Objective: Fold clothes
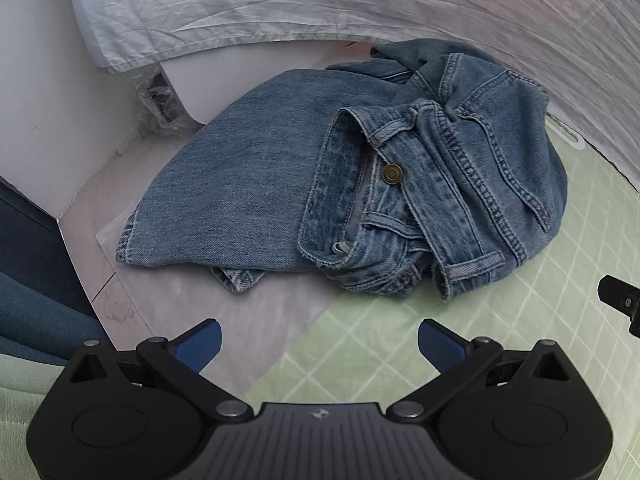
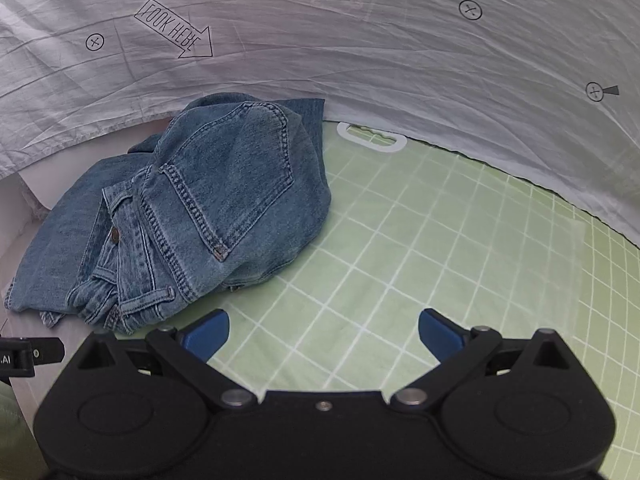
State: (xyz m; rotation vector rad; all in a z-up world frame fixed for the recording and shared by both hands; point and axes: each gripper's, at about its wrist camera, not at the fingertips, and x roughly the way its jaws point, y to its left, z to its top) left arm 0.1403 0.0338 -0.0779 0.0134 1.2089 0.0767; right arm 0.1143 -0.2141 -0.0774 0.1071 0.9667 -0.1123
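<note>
The left gripper (image 1: 319, 340) has its blue-padded fingers (image 1: 200, 344) spread wide with nothing between them; they hover over the seam where a pale grey sheet (image 1: 256, 320) meets a green gridded mat (image 1: 500, 340). The right gripper (image 2: 323, 334) is spread just as wide and also holds nothing, its fingers (image 2: 440, 334) above the green gridded mat (image 2: 440, 248).

In the left wrist view, the jeans (image 1: 360, 184) lie in a crumpled heap at 12 o'clock from the fingers, apart from them. The waistband faces the camera, with its brass button (image 1: 391, 173) showing and a belt loop at the near edge. One broad leg panel spreads toward 10 o'clock over the pale sheet, while the bunched waist end rests on the mat. The tip of the right gripper (image 1: 620, 300) shows at 3 o'clock.

In the right wrist view, the jeans (image 2: 192, 208) sit at 10 o'clock from the fingers, back pocket uppermost, half on the mat. A white handle cutout (image 2: 372, 138) in the mat lies at 12 o'clock. Part of the left gripper (image 2: 28, 354) shows at 9 o'clock.

A wrinkled white printed cloth (image 2: 360, 40) rises behind everything, marked with an arrow and crossed circles. In the left view, crumpled clear plastic (image 1: 160, 100) lies at 11 o'clock beside a white board.
</note>
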